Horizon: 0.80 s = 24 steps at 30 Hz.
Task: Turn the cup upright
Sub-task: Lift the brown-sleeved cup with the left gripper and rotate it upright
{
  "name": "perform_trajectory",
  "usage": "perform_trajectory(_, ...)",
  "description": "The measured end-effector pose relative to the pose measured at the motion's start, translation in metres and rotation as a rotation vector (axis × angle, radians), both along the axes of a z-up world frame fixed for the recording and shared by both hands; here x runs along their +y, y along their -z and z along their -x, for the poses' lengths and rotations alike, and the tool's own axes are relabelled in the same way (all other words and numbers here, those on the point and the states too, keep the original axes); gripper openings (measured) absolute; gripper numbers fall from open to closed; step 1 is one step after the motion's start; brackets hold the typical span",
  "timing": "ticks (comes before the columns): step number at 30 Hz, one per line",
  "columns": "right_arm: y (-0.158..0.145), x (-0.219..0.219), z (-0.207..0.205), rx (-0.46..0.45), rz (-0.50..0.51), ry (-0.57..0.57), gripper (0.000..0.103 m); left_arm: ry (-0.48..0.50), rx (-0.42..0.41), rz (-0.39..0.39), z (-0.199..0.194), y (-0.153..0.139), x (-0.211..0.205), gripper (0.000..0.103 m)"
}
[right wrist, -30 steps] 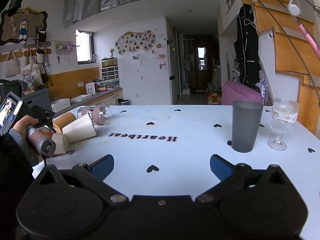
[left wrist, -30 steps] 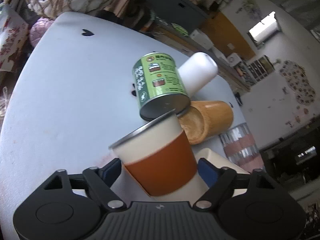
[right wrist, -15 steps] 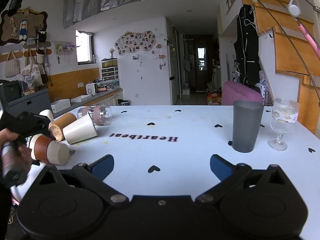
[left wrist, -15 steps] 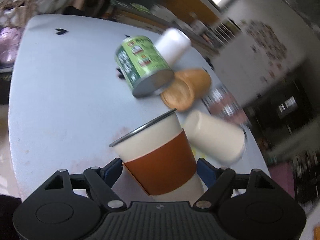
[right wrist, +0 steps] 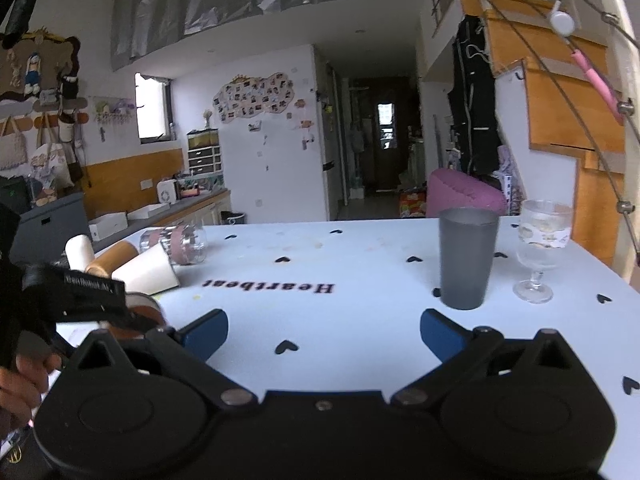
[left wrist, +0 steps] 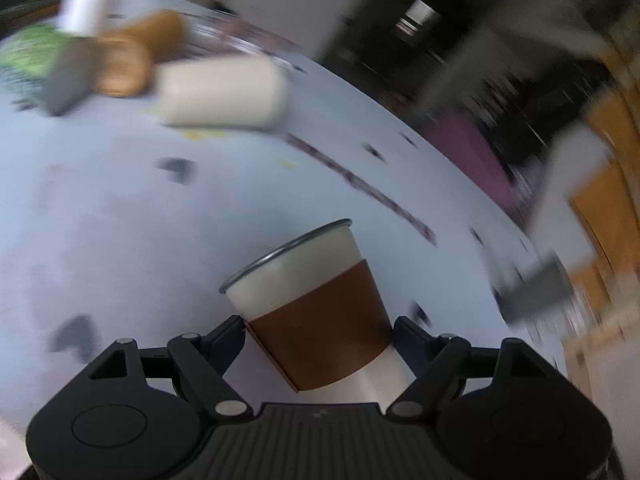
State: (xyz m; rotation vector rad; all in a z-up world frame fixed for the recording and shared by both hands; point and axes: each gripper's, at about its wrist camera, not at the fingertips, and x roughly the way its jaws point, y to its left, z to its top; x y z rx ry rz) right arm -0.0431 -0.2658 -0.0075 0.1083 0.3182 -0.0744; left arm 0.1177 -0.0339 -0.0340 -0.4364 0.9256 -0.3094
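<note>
Left gripper (left wrist: 318, 330) is clamped on the cup (left wrist: 316, 312): both blue fingers press the brown sleeve from either side, and the cup's base is cut off behind the gripper body. The cup is white with a metal rim, tilted, mouth pointing away from the camera and up-left, over the table (left wrist: 120, 220); can't tell from this view whether it touches the surface. The left wrist view is heavily motion-blurred, so the background is mostly unreadable. At upper left a cream cup (left wrist: 222, 94) lies on its side, with a wooden cup (left wrist: 132, 56), a white cylinder (left wrist: 86, 4) and a green can (left wrist: 36, 56) beyond it, all smeared; contact between them can't be resolved. A grey blur at right edge is probably the grey tumbler (left wrist: 538, 294). The right wrist view is sharp. Right gripper (right wrist: 324, 330) hangs wide open over the table with nothing between its fingers. In that view the left gripper sits at far left, and only a sliver of the cup's rim and sleeve (right wrist: 146, 312) shows behind it; the rest is hidden. The grey tumbler (right wrist: 468, 258) stands upright, with a stemmed glass (right wrist: 540, 250) just beside it to the right. A clear glass with a pink band (right wrist: 178, 242) lies on its side near the cream cup (right wrist: 146, 272).
</note>
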Motion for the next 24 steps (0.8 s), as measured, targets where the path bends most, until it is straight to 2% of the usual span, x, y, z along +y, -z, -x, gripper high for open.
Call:
perform_trajectory(7, -0.003, -0.02, 0.011, -0.013, -0.056, 0.038, 0.103, 0.3, -0.029, -0.028, 0.005, 0.008, -0.057, 0.081)
perform_trajectory(13, -0.006, -0.026, 0.018, -0.028, -0.041, 0.077, 0.103, 0.558, -0.076, -0.056, 0.013, 0.01, -0.095, 0.081)
perform_trajectory(18, -0.005, -0.032, 0.019, -0.029, -0.049, 0.091, 0.103, 0.687, -0.131, -0.109, 0.014, 0.008, -0.118, 0.081)
perform_trajectory(24, -0.004, -0.034, 0.02, -0.023, -0.051, 0.098, 0.103, 0.819, -0.194, -0.138, 0.015, 0.007, -0.127, 0.081)
